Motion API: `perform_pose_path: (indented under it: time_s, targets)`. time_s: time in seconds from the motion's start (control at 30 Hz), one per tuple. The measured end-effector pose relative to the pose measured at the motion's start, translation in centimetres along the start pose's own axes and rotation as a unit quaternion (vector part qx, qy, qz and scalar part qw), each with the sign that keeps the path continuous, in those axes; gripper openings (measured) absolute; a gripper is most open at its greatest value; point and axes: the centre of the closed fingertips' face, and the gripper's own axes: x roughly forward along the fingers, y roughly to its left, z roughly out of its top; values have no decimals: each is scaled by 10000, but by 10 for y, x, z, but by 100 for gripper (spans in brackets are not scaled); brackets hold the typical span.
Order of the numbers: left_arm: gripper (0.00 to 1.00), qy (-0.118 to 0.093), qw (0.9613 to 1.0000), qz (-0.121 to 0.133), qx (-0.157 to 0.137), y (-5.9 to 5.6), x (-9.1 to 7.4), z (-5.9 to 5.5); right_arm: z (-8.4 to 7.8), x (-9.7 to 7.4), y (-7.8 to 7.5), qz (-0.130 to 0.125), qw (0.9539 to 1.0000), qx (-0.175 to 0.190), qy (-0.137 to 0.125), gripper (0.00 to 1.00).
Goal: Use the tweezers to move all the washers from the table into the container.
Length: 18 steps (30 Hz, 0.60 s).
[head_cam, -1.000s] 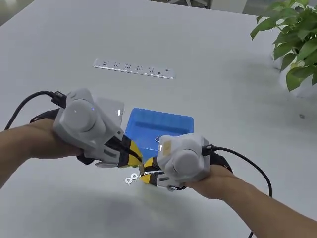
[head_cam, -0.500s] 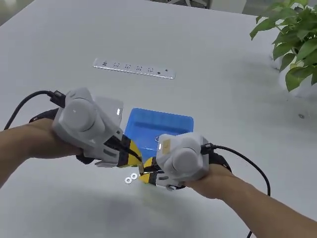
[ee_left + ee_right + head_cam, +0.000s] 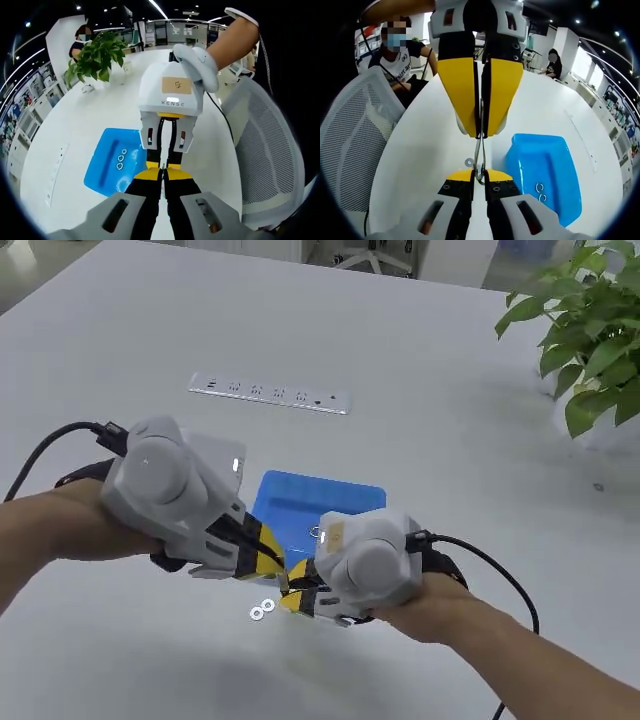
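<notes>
Head view: the left gripper [image 3: 274, 560] and right gripper [image 3: 293, 597] meet tip to tip over two washers [image 3: 262, 610] on the bench [image 3: 450, 440], just short of the container [image 3: 330, 495]. Left gripper view: the container lies ahead-left, holding more washers. Right gripper view: both sets of fingers [image 3: 462, 95] are narrow, pinching the tweezers [image 3: 479, 150] that run lengthwise between them; the tweezers' points cannot be made out.

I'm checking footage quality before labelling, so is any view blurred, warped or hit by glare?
Head view: sharp and evenly lit, a soft shadow on the table nearest the camera. Left gripper view: heavy fisheye bending, ceiling lights as small bright spots, no blur. Right gripper view: same bending; tweezers and blue container look sharp.
</notes>
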Motion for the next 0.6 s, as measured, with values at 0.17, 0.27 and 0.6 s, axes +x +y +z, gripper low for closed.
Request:
perform_pose_path:
  time_s: [0.17, 0.27, 0.6]
  targets:
    - [6, -15, 10000, 62, 25, -1, -6, 6, 6, -6, -1, -23, 10000, -93, 22, 9]
    - [6, -33, 9999, 111, 54, 0, -11, 10, 10, -10, -3, -58, 9999, -153, 29, 9]
    - [6, -65, 9997, 187, 153, 2, -23, 21, 22, -22, -7, -187, 9995, -250, 13, 9]
